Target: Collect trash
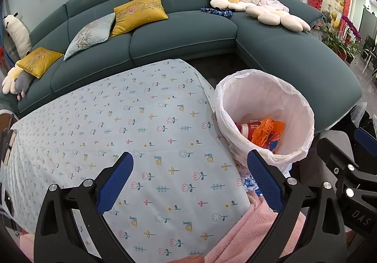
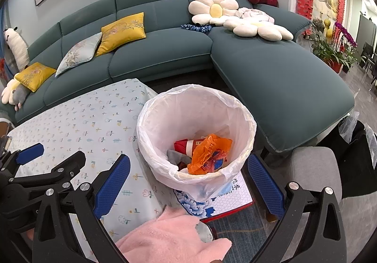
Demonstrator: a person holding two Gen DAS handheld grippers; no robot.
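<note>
Floral-printed pale blue cloth covers the table beneath me, bare of litter as far as I can see, so I judge the collecting nearly done. My left gripper hangs over it with its blue pads wide apart, holding nothing. My right gripper hovers, equally spread and empty, above the white-lined round bin beside the table's edge. Crumpled orange plastic and a red carton lie inside. Beyond stands the teal sofa.
</note>
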